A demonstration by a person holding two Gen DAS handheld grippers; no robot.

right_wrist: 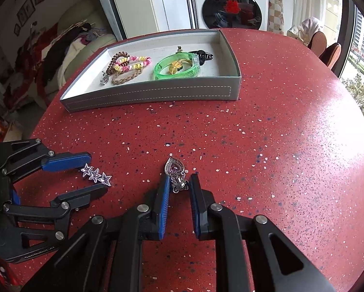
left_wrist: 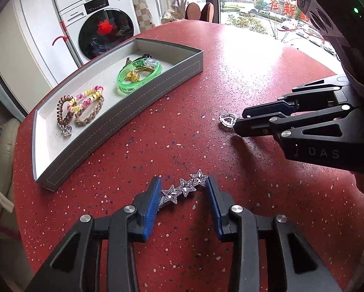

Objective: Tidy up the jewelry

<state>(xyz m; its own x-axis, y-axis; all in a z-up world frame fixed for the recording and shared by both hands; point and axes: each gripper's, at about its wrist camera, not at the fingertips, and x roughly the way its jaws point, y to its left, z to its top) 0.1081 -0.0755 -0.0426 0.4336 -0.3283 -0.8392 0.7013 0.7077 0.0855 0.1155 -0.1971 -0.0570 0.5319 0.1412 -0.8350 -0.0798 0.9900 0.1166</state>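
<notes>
Premises are presenting as a lived-in home: a washing machine (right_wrist: 233,4) is standing at upper centre, clothes (right_wrist: 57,46) are piling on a sofa (right_wrist: 94,46) upper left.

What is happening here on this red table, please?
A person is sorting jewelry with two hand-held tongs. The left tongs straddle a star hair clip on the table. The right tongs are shut on a heart-shaped piece. The gray tray already holds hair ties and a green bangle.
</notes>
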